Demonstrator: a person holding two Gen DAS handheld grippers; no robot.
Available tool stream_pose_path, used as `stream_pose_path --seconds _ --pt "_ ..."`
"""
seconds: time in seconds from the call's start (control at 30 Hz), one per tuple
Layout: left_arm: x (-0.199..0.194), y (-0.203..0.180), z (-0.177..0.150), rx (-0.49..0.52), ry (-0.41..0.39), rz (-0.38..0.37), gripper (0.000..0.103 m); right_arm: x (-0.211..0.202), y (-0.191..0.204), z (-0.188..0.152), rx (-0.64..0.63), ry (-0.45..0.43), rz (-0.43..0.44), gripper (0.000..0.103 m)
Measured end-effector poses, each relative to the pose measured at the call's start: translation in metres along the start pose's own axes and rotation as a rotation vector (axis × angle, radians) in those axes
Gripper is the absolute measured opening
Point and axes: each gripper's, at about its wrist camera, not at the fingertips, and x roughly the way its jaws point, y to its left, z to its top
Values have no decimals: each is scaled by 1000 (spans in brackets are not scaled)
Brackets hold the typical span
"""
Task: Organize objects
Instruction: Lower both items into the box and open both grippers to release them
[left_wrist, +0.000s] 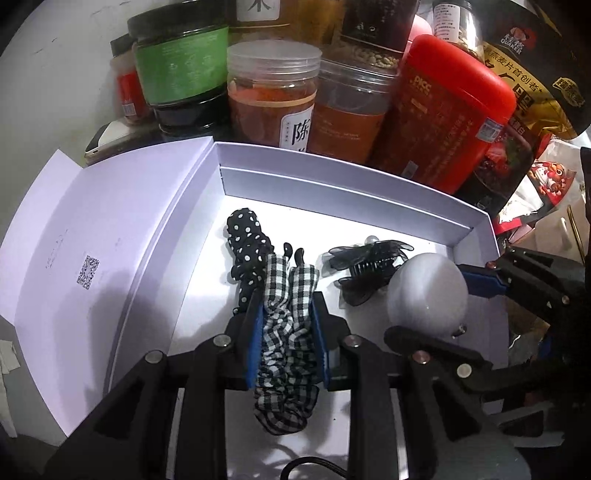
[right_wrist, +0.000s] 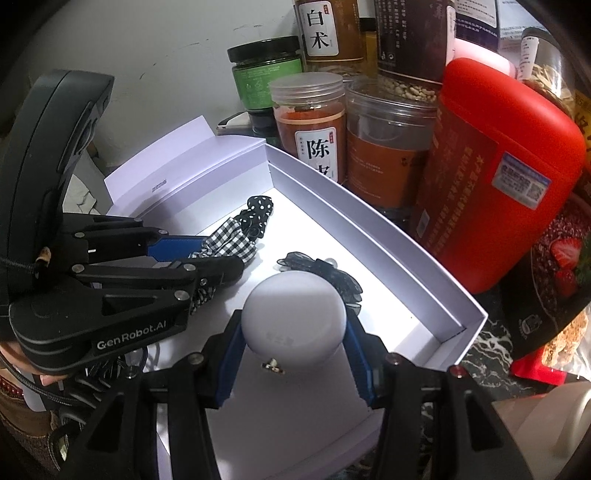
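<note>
An open white box (left_wrist: 332, 184) (right_wrist: 369, 221) holds hair items. My left gripper (left_wrist: 288, 321) is shut on a black-and-white checked scrunchie (left_wrist: 286, 354) (right_wrist: 229, 240) and holds it over the box floor. A polka-dot scrunchie (left_wrist: 245, 240) (right_wrist: 258, 212) lies just beyond it. A black gauze hair clip (left_wrist: 365, 264) (right_wrist: 332, 275) lies to the right. My right gripper (right_wrist: 293, 332) is shut on a round white case (right_wrist: 293, 317) (left_wrist: 428, 291), held low inside the box beside the clip.
The box lid (left_wrist: 85, 240) lies open flat to the left. Several jars (left_wrist: 273, 92) (right_wrist: 310, 122), a red canister (left_wrist: 443, 110) (right_wrist: 498, 173) and food bags (left_wrist: 535, 74) crowd tight behind the box's far wall.
</note>
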Motion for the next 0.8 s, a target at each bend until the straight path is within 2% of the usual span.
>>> stream_pose_path --seconds 0.07,0.2,0.37,0.73,0.8 --pt "0 0 0 -4 1 -8 26 -1 -1 0 2 3 -3 54" --pt "-1 0 1 -9 0 -17 27 -5 0 -1 -1 -1 -13 62" --pt "-8 -2 0 -10 -20 -15 27 -14 6 -1 -35 -18 -28 63" --pt "-40 -14 -2 30 -103 86 28 -46 6 -3 -64 -84 -87 66" --pt "-47 -15 -4 38 -120 97 28 -46 12 11 -68 -97 -96 69"
